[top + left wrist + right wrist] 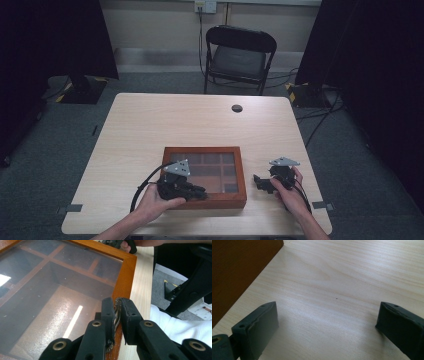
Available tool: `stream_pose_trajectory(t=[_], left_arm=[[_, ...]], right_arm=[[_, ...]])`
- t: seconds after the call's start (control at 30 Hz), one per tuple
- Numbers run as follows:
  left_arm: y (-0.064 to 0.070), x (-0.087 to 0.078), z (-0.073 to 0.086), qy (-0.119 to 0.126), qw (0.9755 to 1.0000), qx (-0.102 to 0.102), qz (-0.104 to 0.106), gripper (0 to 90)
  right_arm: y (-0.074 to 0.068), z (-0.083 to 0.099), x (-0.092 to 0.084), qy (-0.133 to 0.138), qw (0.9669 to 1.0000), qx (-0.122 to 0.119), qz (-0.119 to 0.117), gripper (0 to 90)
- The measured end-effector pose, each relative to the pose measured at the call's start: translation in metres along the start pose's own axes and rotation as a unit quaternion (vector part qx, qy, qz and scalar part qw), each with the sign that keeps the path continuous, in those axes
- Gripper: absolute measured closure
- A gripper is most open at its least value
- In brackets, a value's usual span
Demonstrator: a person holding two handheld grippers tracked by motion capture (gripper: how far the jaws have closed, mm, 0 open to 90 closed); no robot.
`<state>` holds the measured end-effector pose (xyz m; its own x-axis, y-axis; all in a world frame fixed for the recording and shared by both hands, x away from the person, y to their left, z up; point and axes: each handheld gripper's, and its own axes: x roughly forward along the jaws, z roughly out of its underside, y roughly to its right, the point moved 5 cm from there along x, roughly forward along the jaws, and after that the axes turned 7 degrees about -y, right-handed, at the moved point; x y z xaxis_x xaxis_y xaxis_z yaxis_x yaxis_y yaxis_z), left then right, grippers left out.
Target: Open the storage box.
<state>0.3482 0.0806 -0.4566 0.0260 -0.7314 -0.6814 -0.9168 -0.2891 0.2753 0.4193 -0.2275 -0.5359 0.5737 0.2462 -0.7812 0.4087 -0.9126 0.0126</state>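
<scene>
Brass-coloured latch on the front rim of the glass-lidded wooden box, near the table's front edge, is clenched by the left gripper. Lift gently, straight upward. Right gripper, released, waits beside the box.

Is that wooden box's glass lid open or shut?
Shut: the glass lid lies flat on the wooden box; left gripper pinches its metal clasp.

A pale wooden table carries a glass-lidded wooden box (near edge).
</scene>
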Motion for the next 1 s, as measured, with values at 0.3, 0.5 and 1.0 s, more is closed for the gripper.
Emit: stream_pose_trajectory(t=[0.3, 0.5, 1.0], left_arm=[[-0.001, -0.005, -0.005, -0.002, 1.0, 0.0, 0.008, 81.4], [-0.001, -0.009, -0.01, 0.0, 0.9999, -0.001, 0.01, 81.4], [-0.001, -0.021, -0.019, 0.001, 0.9999, -0.012, 0.011, 81.2]], right_arm=[[0.0, 0.0, 0.0, 0.0, 1.0, -0.001, -0.001, 2.9], [0.0, 0.0, 0.0, 0.0, 1.0, -0.001, -0.001, 2.7], [0.0, -0.001, 0.0, 0.001, 1.0, -0.003, -0.001, 2.7]])
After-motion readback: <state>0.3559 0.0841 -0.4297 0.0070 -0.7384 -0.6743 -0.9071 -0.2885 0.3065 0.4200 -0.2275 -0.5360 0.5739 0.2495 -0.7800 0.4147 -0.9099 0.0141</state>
